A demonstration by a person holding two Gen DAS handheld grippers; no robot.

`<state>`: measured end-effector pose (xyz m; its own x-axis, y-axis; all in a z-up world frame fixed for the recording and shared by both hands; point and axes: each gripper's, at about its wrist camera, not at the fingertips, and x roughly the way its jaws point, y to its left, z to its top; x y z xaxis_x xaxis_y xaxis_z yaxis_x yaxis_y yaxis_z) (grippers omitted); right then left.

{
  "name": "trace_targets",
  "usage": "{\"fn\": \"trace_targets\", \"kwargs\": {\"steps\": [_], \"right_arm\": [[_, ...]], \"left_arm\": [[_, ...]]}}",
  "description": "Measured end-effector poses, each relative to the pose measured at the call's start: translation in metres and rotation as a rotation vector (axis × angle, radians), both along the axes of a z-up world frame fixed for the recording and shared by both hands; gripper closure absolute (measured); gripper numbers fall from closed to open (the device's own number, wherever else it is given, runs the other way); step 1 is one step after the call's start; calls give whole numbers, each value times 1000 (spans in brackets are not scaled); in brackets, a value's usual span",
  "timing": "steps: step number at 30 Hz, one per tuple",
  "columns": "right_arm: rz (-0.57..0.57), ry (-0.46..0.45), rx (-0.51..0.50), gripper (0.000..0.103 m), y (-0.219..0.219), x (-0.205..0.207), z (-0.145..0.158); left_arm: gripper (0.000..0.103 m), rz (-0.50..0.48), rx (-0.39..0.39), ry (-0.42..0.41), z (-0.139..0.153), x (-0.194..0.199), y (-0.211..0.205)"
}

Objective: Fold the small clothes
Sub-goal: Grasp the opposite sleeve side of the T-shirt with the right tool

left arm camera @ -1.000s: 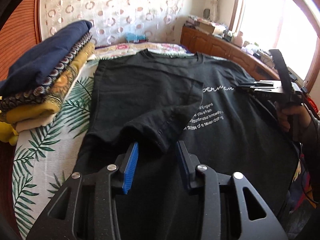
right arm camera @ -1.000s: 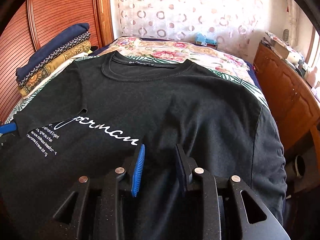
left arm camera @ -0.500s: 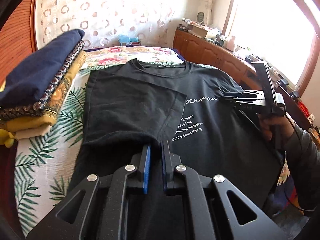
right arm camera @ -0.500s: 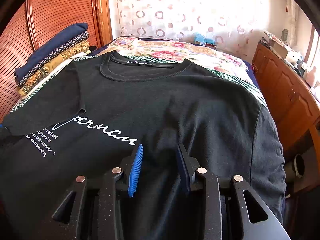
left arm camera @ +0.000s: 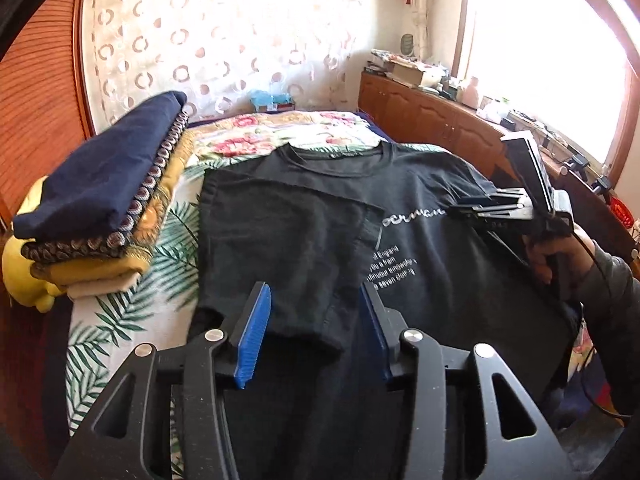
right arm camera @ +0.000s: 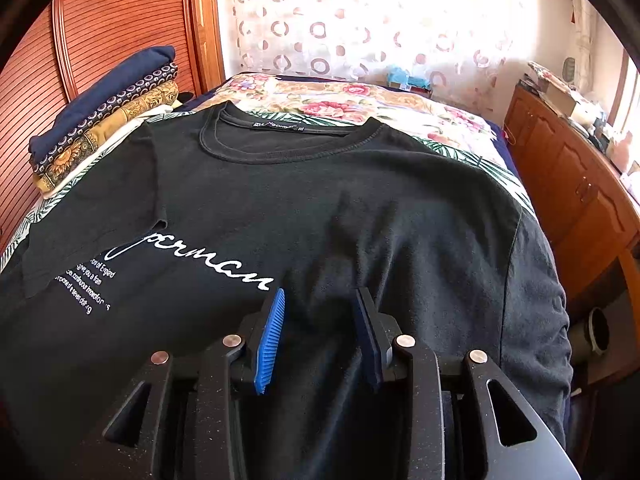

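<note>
A black T-shirt (left arm camera: 440, 264) with white lettering lies face up on the bed; it also fills the right wrist view (right arm camera: 360, 208). Its left sleeve side (left arm camera: 280, 248) is folded over onto the chest. My left gripper (left arm camera: 314, 300) is open and empty, just above the folded sleeve's hem. My right gripper (right arm camera: 318, 300) is open and empty, hovering over the shirt's middle right of the lettering. It shows from the side in the left wrist view (left arm camera: 472, 202), held by a hand.
A stack of folded clothes (left arm camera: 100, 216), navy on top, sits at the bed's left by the wooden headboard (right arm camera: 120, 32). A wooden cabinet (right arm camera: 580, 184) runs along the right side. The floral bedspread (left arm camera: 288, 136) lies beyond the shirt's collar.
My left gripper closed half a second ago at the folded sleeve's hem and has now opened again, pulling back slightly. The right gripper has stayed open over the shirt.
</note>
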<state>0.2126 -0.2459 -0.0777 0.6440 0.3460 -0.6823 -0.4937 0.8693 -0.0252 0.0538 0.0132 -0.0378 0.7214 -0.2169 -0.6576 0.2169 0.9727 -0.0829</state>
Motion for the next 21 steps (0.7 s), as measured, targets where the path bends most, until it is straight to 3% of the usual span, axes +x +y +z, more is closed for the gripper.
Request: {"fn": "trace_targets", "kwargs": {"steps": [3, 5, 14, 21], "right_arm": [[4, 1, 4, 64, 0, 0, 0], [6, 4, 9, 64, -2, 0, 0], [-6, -46, 78, 64, -39, -30, 18], [-140, -68, 82, 64, -109, -38, 20]], "left_arm": [[42, 5, 1, -18, 3, 3, 2], [22, 19, 1, -38, 6, 3, 3], [21, 5, -26, -63, 7, 6, -6], [21, -25, -31, -89, 9, 2, -26]]}}
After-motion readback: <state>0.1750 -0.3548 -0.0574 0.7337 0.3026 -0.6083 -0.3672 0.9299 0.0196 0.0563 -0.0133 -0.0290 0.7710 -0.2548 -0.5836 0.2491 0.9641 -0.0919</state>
